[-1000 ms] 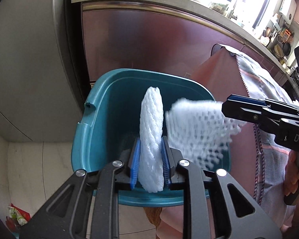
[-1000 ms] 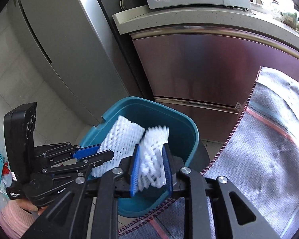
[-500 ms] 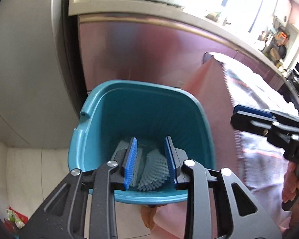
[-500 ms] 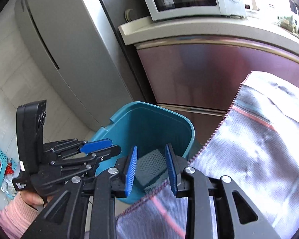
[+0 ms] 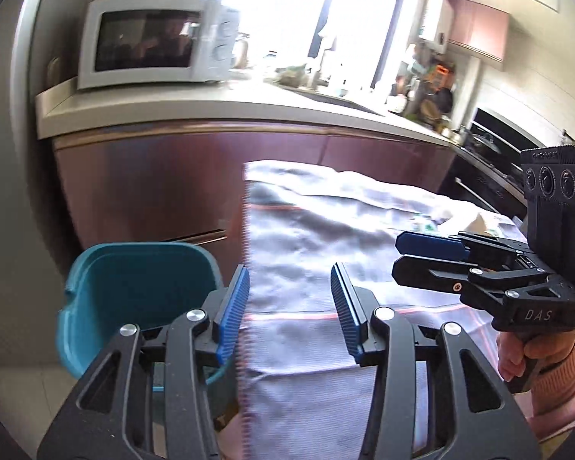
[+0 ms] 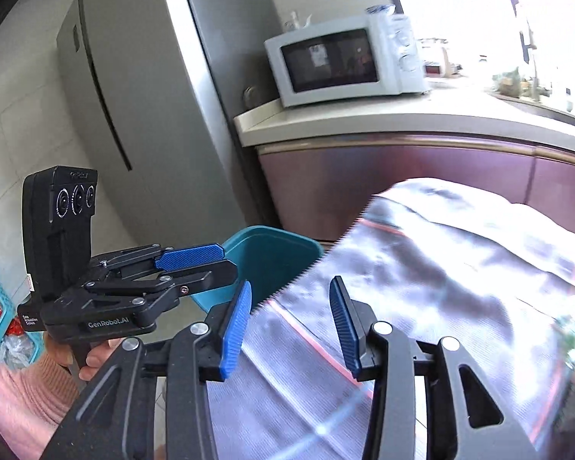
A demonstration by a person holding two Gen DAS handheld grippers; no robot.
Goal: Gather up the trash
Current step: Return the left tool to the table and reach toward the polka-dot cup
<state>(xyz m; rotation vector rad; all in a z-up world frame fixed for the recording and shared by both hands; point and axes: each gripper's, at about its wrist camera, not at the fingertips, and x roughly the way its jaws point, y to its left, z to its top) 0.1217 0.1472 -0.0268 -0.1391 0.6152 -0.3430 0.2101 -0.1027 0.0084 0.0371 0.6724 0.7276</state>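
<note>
Teal bin: the bin stands on the floor just beside the near-left corner of the cloth-covered table, low enough for a drop over the edge; from here its inside is hidden, so what it holds cannot be told.
Left gripper: the left gripper hovers over the cloth's left edge, blue pads spread wide with nothing between them, the bin at its left side.
Right gripper: the right gripper is also spread wide and empty, pointed across the table; in the left view it shows from the side, and there its fingers cannot be read.
Cloth: a grey cloth with a pink stripe covers the table, its fringe hanging off the left edge next to the bin.
Trash: small pale and green scraps lie towards the far-right side of the table, blurred, well apart from both grippers.
Backdrop: a microwave sits on the counter's left end, a fridge beside it.
Judgement: both hands free and facing the table suggests the next piece is being sought; the far scraps look likeliest.
Risk: thin scraps on soft cloth may bunch the fabric into the pinch.
</note>
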